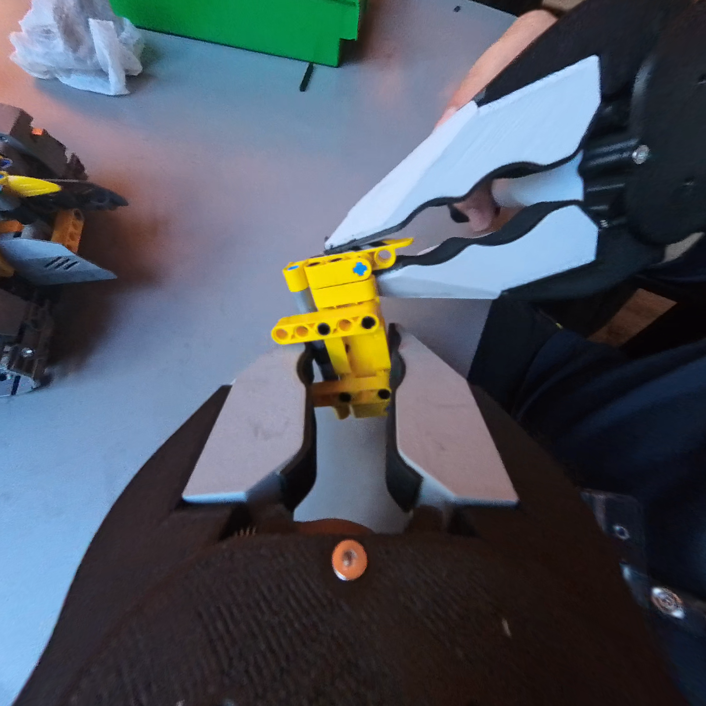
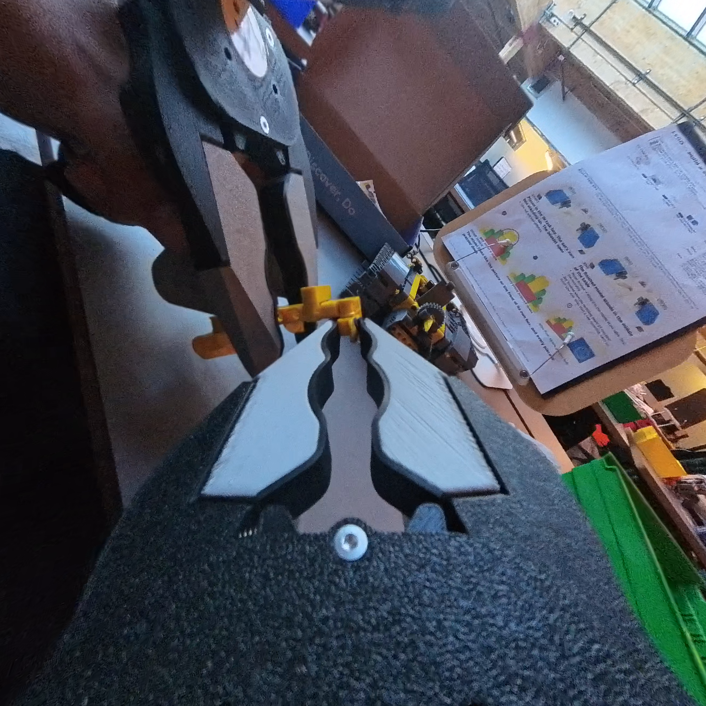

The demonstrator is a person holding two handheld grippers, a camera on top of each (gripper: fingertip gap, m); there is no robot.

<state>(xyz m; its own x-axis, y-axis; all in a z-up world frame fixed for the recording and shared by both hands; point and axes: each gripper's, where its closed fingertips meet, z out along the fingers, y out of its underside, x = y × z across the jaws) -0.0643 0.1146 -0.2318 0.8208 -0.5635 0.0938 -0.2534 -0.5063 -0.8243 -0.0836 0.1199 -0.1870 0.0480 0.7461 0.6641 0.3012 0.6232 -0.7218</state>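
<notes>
Two grippers | left gripper (image 1: 349,366), right gripper (image 2: 348,324) each pinching one yellow brick assembly (image 1: 340,301)

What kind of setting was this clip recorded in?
Likely a workshop or lab set up for building-brick assembly: a printed instruction sheet on a board, a part-built brick model on the grey table, and shelves of bricks behind.

Glossy yellow plastic brick assembly (image 1: 336,336) between the left claw (image 1: 349,366) tips, matt ridged white plastic claw fingers (image 1: 470,168) beyond it, smooth matt grey counter (image 1: 214,160) beneath, crinkled translucent plastic bag (image 1: 76,49) far left
</notes>
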